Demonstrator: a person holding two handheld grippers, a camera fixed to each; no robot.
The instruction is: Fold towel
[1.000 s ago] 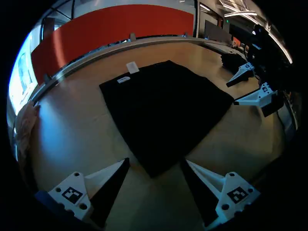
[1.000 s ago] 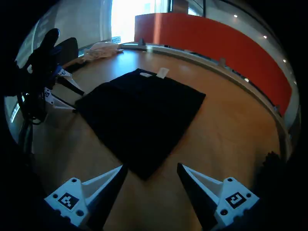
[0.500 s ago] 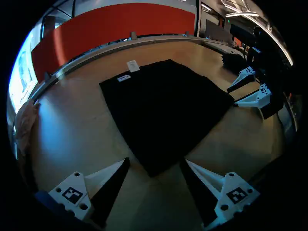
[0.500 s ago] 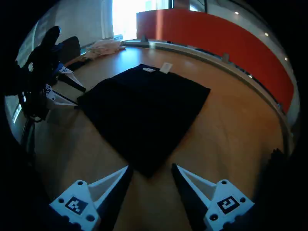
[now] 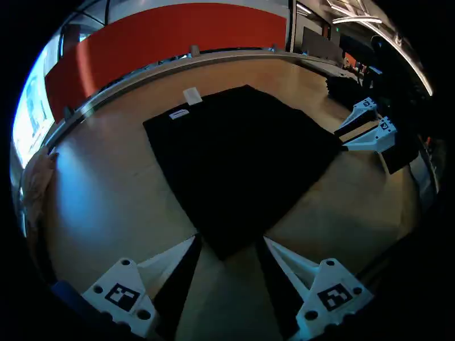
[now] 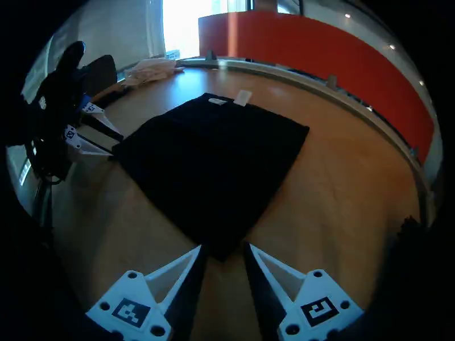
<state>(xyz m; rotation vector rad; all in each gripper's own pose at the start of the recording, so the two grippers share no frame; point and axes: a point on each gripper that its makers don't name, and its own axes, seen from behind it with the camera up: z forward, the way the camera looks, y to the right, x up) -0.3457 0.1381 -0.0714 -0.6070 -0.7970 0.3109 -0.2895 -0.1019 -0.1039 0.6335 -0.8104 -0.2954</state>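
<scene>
Hand-held rig. The left tool [image 5: 228,243] is showing two white wedge fingers [image 5: 165,267] with black inner faces, each carrying a square black-and-white marker [image 5: 125,294] ringed by screw holes [image 5: 123,263]. The right tool [image 6: 223,249] is showing the same build. The holder's clothing [image 6: 45,131] is appearing dark, possibly black.

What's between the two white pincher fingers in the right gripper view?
The near corner of the black towel, lying on the wooden table, pokes between the open fingers of the right gripper in that view.
</scene>
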